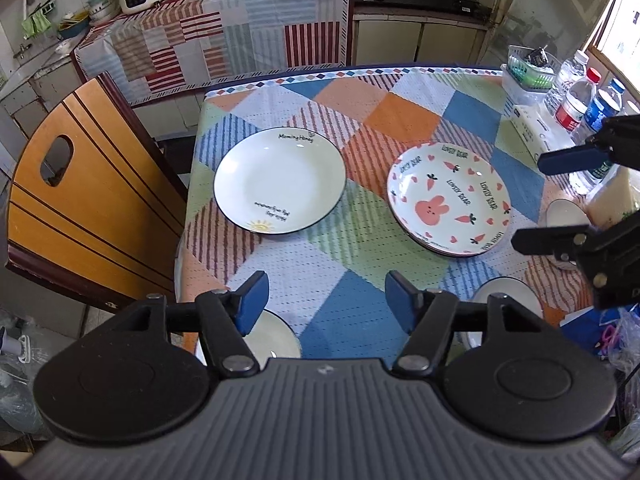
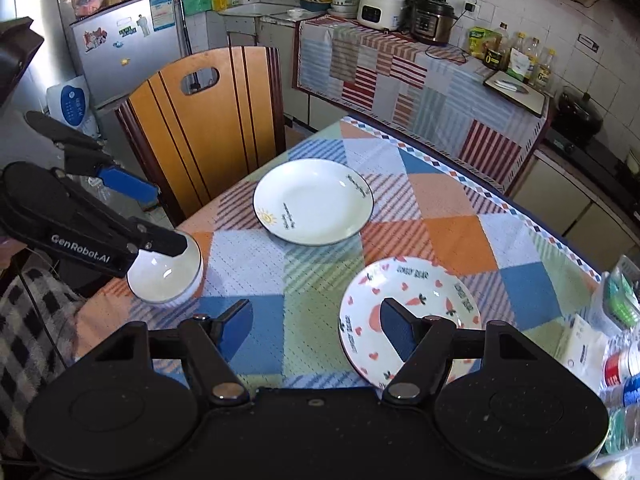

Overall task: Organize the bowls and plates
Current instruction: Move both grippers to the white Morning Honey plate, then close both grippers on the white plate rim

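Observation:
A white plate with a sun point(image 1: 280, 181) point(image 2: 313, 201) lies on the chequered tablecloth point(image 1: 360, 292) point(image 2: 448, 236). A pink rabbit plate point(image 1: 449, 197) point(image 2: 420, 300) lies to its right, on top of another plate. White bowls stand at the near edge: one point(image 1: 276, 340) point(image 2: 166, 276) under my left gripper, one point(image 1: 508, 296) to the right, and another point(image 1: 564, 216) under my right gripper. My left gripper point(image 1: 326, 300) point(image 2: 156, 216) is open and empty above the near edge. My right gripper point(image 2: 316, 326) point(image 1: 532, 200) is open and empty, its right finger over the rabbit plate.
A wooden chair point(image 1: 80, 200) point(image 2: 208, 120) stands at the table's left side. Water bottles point(image 1: 576, 100), a tissue box point(image 1: 528, 128) and a small basket point(image 1: 528, 72) sit at the table's right side. A kitchen counter with appliances point(image 2: 400, 12) lies behind.

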Action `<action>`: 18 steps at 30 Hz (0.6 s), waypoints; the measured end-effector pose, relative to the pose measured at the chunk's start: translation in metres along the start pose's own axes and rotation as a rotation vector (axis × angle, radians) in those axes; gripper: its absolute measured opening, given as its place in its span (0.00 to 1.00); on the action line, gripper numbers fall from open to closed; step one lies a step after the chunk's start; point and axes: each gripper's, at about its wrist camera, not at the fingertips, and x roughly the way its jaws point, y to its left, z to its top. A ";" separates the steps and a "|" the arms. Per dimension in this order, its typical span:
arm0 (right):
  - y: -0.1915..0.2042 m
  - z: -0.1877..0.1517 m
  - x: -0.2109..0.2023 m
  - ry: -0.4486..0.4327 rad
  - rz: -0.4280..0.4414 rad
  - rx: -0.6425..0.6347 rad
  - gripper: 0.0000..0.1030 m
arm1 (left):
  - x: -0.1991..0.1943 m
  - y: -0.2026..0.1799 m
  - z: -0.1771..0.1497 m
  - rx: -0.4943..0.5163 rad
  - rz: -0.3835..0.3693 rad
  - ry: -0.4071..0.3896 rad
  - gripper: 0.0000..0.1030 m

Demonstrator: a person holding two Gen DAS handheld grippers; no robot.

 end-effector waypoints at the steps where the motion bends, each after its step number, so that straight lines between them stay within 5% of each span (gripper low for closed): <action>1: -0.002 0.003 0.004 -0.011 0.014 0.010 0.73 | 0.003 0.005 0.001 0.002 0.001 0.000 0.64; 9: -0.010 0.012 0.053 -0.128 0.076 0.066 0.73 | 0.047 0.044 0.009 -0.008 -0.002 0.023 0.67; 18: -0.027 0.026 0.131 -0.126 0.136 0.167 0.73 | 0.113 0.087 0.021 -0.080 -0.046 0.031 0.67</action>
